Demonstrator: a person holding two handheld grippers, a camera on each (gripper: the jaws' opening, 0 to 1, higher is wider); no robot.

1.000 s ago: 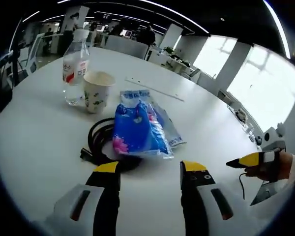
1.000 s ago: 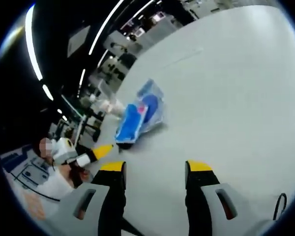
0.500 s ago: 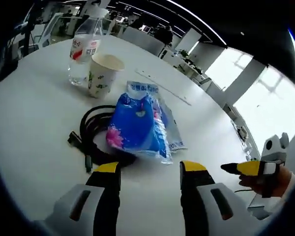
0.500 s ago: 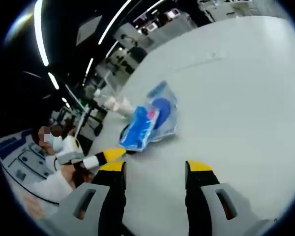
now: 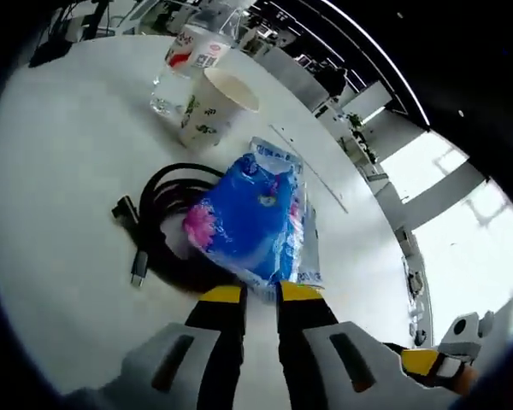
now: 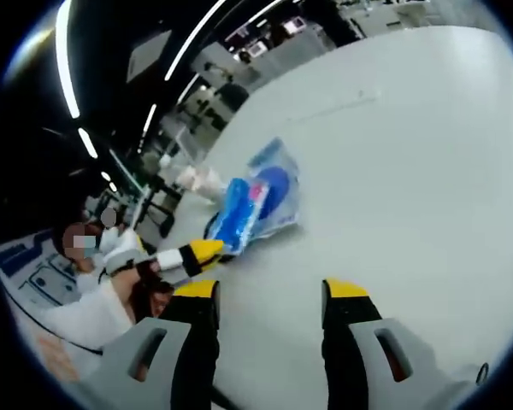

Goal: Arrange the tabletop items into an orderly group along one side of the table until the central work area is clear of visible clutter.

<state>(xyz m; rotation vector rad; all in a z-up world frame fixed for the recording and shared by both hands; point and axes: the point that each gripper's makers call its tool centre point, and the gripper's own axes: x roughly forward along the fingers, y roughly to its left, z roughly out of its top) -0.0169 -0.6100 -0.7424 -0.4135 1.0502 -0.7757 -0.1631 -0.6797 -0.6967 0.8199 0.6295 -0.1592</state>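
White and round, the table [image 5: 60,171] lies in an open office with strip lights on the ceiling. At the bottom centre of the left gripper view, the left gripper [image 5: 260,293] has its jaws narrow, pinching the near edge of the blue packet [image 5: 244,224]. This packet lies partly on the coiled black cable [image 5: 158,231]. Further, at the upper left, one paper cup [image 5: 212,107] stands just beside one water bottle [image 5: 188,64].

In the right gripper view, the right gripper [image 6: 269,292] hangs over bare table with jaws wide and empty.

I think the thin film may slip out, or the packet may drag the cable along when it is pulled.
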